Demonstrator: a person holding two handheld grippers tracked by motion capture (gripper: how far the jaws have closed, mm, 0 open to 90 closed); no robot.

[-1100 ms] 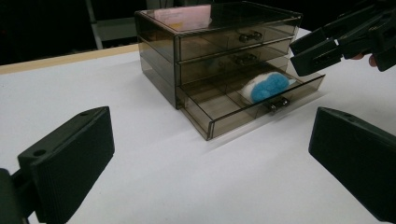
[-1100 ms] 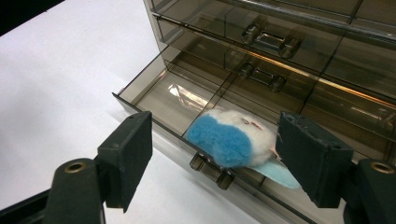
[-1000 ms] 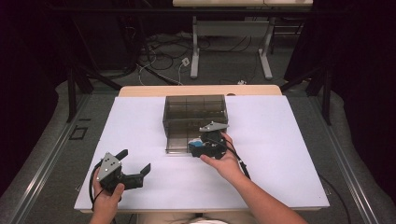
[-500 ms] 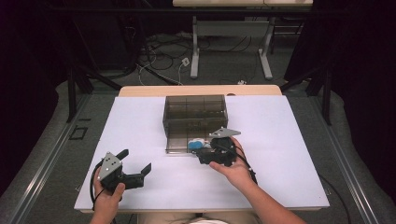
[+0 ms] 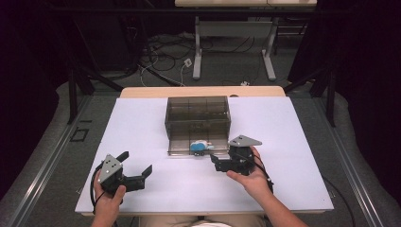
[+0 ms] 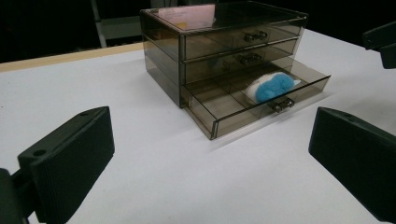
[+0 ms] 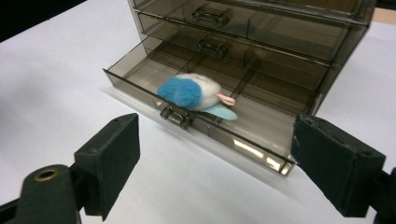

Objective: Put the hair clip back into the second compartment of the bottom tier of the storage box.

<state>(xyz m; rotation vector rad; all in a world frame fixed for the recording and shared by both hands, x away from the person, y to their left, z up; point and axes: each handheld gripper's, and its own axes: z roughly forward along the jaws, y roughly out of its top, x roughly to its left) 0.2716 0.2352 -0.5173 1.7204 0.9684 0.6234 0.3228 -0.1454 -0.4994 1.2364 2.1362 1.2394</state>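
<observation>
Blue-white plush toy [image 7: 196, 95] in open bottom drawer [image 7: 261, 122]; right tool [image 7: 215, 168] just beside, seemingly untouching; jaws just opened, empty.

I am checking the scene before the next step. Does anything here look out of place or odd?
Nothing is damaged or spilled. The bottom drawer of the smoky plastic drawer unit stands pulled out, while the two above are shut. A blue and white plush toy lies on its side in it. The right gripper, jaws just opened, holds nothing.
</observation>
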